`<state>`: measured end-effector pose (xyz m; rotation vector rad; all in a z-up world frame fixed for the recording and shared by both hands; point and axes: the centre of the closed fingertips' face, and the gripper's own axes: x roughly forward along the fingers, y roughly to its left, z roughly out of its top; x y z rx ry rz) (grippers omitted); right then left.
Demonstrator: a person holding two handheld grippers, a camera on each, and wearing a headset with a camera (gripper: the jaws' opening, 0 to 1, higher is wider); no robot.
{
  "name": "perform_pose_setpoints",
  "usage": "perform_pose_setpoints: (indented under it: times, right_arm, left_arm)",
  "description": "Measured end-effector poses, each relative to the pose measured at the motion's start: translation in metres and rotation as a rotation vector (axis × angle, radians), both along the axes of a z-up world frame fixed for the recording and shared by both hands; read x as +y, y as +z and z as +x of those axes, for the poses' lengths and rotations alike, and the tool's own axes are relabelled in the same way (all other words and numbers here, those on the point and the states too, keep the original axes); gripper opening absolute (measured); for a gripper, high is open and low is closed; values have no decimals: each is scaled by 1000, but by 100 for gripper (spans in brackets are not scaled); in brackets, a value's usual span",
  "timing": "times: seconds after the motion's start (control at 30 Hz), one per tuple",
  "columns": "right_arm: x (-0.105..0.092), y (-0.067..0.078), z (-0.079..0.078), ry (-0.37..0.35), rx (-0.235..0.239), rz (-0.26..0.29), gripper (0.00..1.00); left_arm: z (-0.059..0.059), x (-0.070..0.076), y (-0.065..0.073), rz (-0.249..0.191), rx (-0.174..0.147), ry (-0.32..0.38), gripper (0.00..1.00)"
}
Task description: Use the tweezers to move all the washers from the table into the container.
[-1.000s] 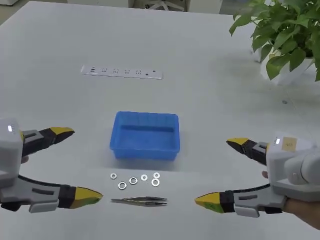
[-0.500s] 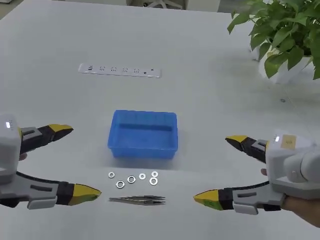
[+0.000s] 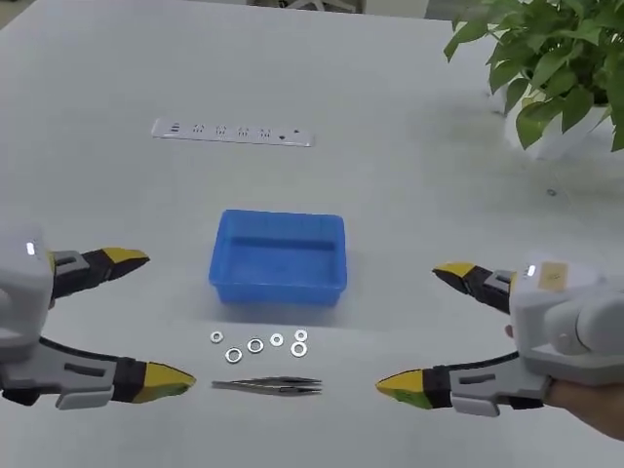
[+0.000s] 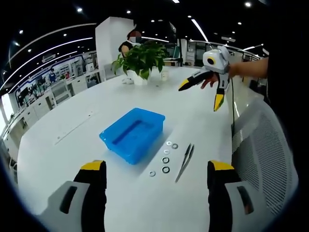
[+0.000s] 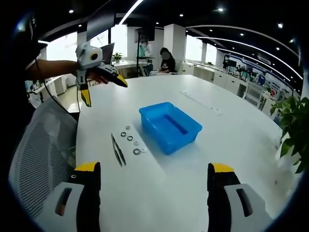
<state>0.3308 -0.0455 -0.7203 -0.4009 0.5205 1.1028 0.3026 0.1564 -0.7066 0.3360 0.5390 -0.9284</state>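
head view: tweezers (image 3: 267, 386) between left gripper (image 3: 170, 319), right gripper (image 3: 408, 328); seemingly untouched

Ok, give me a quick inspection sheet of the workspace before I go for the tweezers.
Surface: white table, no spills seen.
Job's things: blue container, empty; six washers loose in front of it; tweezers lying flat, nearer still.
Clutter: power strip beyond the container.
Tools: left tool and right tool both open, empty, flanking the washers.
Cables: nothing seen on the table.
Surroundings: potted plant at far right; mesh chair.
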Motion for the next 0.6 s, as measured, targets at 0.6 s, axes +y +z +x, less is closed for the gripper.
perform_pose_setpoints:
  times: [0.6]
  right_arm:
    - [17,-18,-11,107,-4,-61,80]
  left_arm:
    - [-12,-16,-32,92,48,-108,76]
